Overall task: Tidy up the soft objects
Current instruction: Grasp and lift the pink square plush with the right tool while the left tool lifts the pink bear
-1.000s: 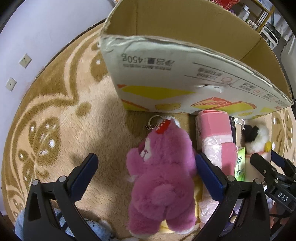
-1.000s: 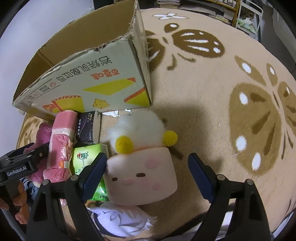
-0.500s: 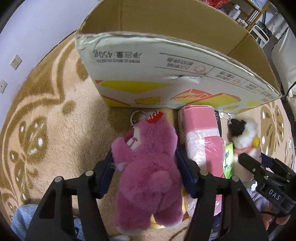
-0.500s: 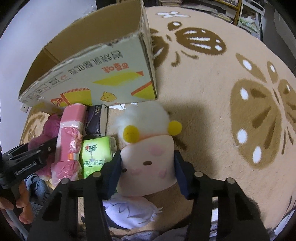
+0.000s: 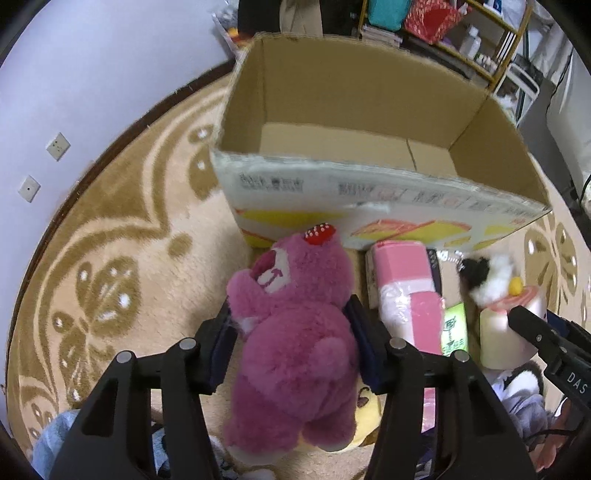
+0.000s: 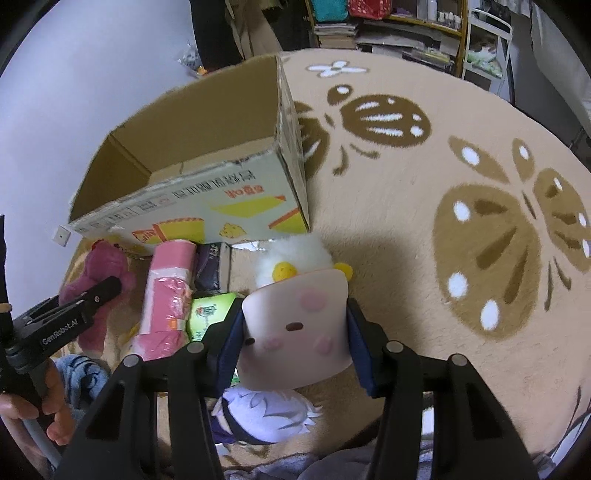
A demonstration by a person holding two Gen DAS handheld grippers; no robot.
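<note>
A pink plush bear (image 5: 295,332) hangs lifted in my left gripper (image 5: 291,332), whose blue pads are shut on its body; it shows again at the left of the right wrist view, pink bear (image 6: 99,273). My right gripper (image 6: 293,332) is shut on a pale square plush with pink cheeks, yellow horns and white fluff (image 6: 295,325), also raised off the rug; that square plush (image 5: 509,321) appears at the right of the left wrist view. An open cardboard box (image 5: 369,173) stands just beyond both toys, and its floor looks bare; the box (image 6: 207,184) sits upper left in the right wrist view.
On the beige patterned rug (image 6: 443,221) by the box lie a pink wrapped pack (image 5: 406,288), a green tissue pack (image 6: 207,314), a dark packet (image 6: 212,262) and a white-haired plush (image 6: 266,413). A hand (image 6: 33,413) holds the left tool. Shelves (image 5: 443,22) stand behind.
Both grippers went from open around their toys to shut on them, then rose. The bear and the square plush have lifted, and the box's inside has come into view.
</note>
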